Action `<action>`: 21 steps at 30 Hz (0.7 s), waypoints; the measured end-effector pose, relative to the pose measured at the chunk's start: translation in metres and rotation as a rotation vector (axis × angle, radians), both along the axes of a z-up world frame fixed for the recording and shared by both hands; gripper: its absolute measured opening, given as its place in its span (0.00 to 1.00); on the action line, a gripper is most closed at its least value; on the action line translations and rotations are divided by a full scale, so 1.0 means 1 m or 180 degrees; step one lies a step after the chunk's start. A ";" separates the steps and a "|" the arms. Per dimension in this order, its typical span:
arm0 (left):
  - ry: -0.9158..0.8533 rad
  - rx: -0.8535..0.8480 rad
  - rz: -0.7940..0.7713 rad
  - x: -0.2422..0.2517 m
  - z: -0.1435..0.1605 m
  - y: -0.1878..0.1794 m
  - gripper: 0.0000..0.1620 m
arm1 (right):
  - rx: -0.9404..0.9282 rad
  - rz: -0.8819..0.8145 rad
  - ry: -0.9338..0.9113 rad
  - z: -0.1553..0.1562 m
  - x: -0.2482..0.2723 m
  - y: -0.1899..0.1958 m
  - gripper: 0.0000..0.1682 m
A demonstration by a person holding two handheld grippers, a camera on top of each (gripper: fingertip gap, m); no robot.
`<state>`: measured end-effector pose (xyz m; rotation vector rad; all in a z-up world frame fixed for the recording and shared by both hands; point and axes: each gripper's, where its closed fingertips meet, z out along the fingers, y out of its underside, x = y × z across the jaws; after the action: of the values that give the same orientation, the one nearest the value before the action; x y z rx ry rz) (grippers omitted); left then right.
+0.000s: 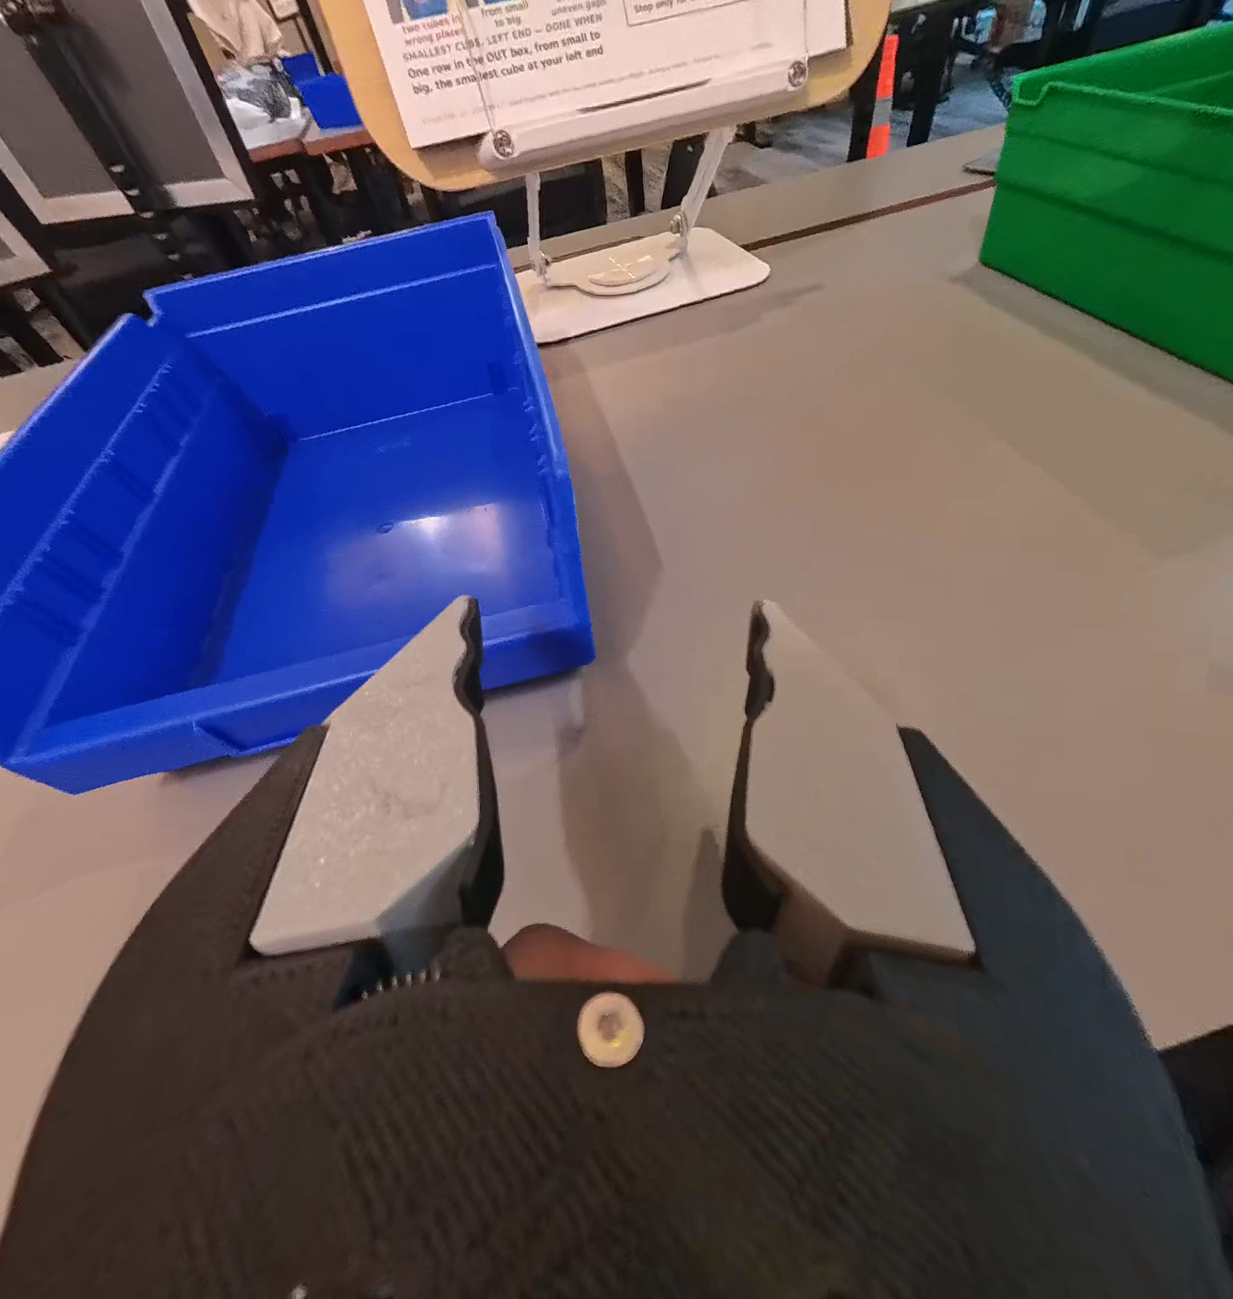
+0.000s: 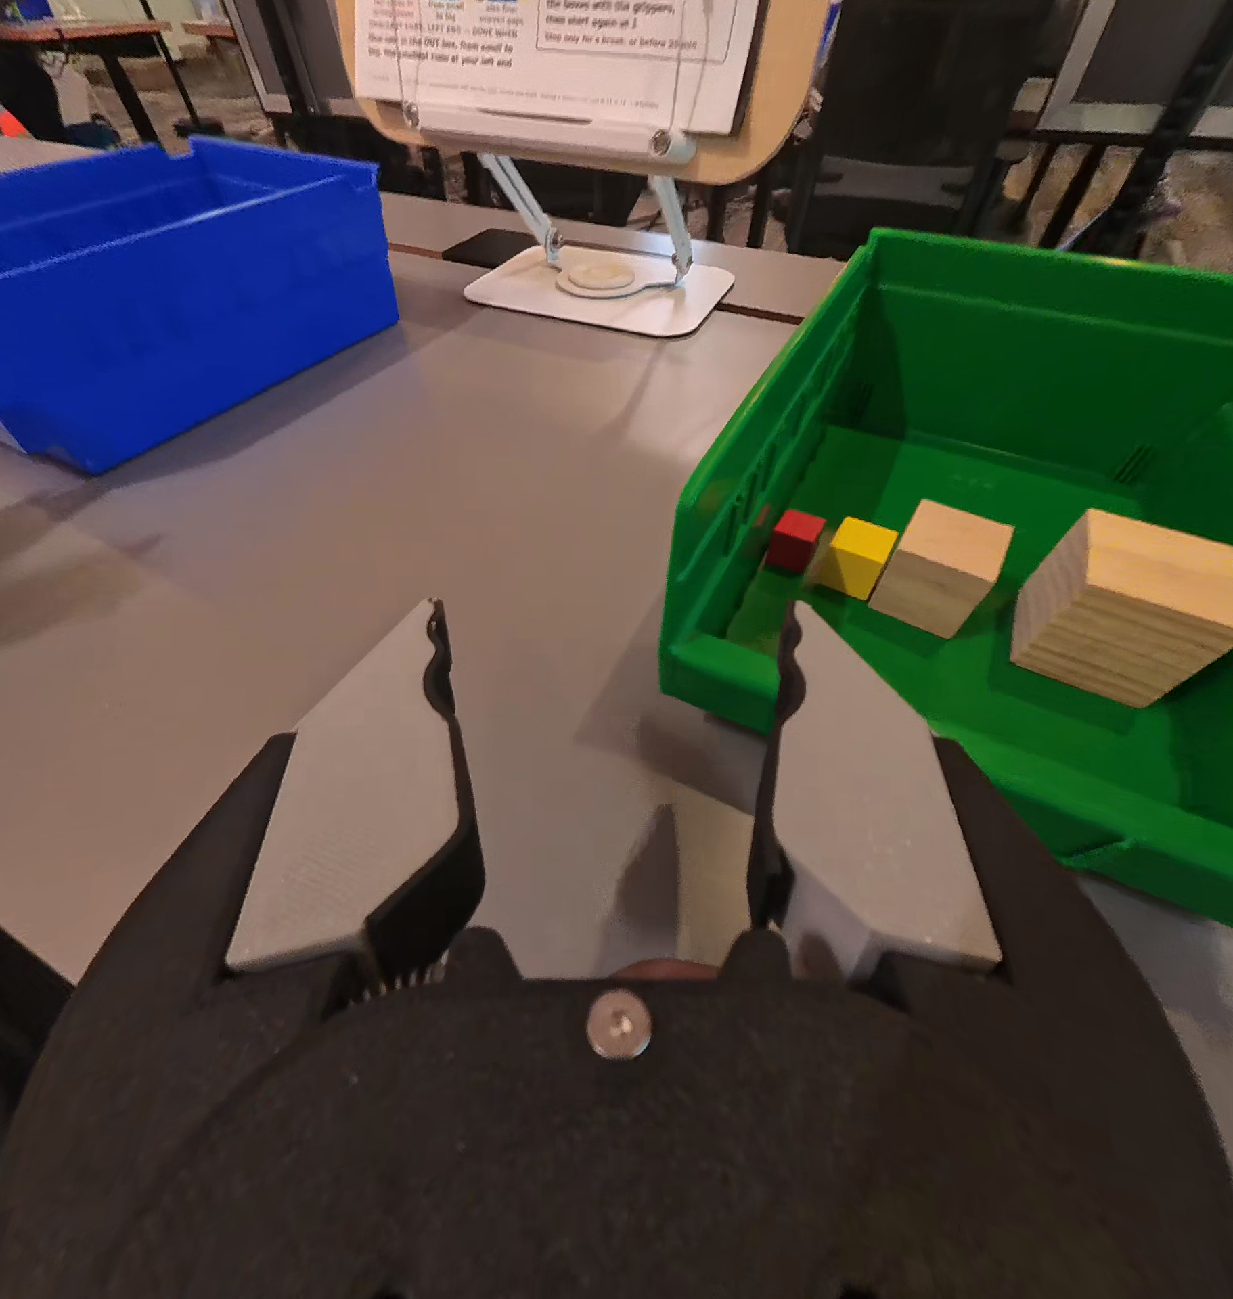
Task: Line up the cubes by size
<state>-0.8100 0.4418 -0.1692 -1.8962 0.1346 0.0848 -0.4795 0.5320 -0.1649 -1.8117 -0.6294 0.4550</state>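
Nearest, both grippers hang above the grey worktop (image 2: 501,492) with nothing in them. The left gripper (image 1: 614,604) has its fingers (image 1: 417,745) spread apart; bare worktop shows through the gap, and the left fingertip overlaps the near rim of the blue bin (image 1: 178,731). The right gripper (image 2: 610,604) is likewise released, its fingers (image 2: 367,794) wide apart over bare worktop, the right fingertip just in front of the near left corner of the green bin (image 2: 719,675).

Blue bin: sits on the left part of the worktop; its floor is bare.

Green bin: sits on the right part of the worktop, well apart from the blue bin. It holds four cubes in one row near its front, ordered small to large from left to right:
1. red cube (image 2: 796,540), close to the left wall;
2. yellow cube (image 2: 856,557), just beside the red;
3. small wooden cube (image 2: 940,566), next to the yellow;
4. large wooden cube (image 2: 1130,604), a gap apart from the third.

Farther back, centred between the bins, a white stand (image 2: 599,292) rests on the worktop and carries a printed sheet (image 2: 557,63) on a board. Behind it, other desks and chairs.
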 end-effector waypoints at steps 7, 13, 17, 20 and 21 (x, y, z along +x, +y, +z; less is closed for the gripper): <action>-0.0117 0.0010 0.0133 -0.010 -0.005 0.014 0.45 | -0.0240 -0.0111 0.0166 0.006 0.004 0.017 0.56; 0.0389 -0.0255 0.0351 -0.020 -0.014 0.052 0.40 | -0.0292 -0.0222 -0.0181 -0.017 -0.005 0.029 0.55; 0.0534 -0.0466 0.0473 -0.030 -0.027 0.069 0.28 | -0.0291 -0.0455 -0.0455 -0.027 -0.004 0.045 0.55; 0.0494 -0.0366 0.0471 -0.032 -0.027 0.073 0.11 | -0.0192 -0.0535 -0.0444 -0.024 -0.003 0.052 0.52; 0.0472 -0.0352 0.0436 -0.031 -0.027 0.073 0.05 | -0.0177 -0.0529 -0.0439 -0.024 -0.003 0.052 0.51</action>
<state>-0.8407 0.5148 -0.1958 -2.0077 0.1116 0.3170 -0.4826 0.5843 -0.1887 -1.9426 -0.5588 0.2394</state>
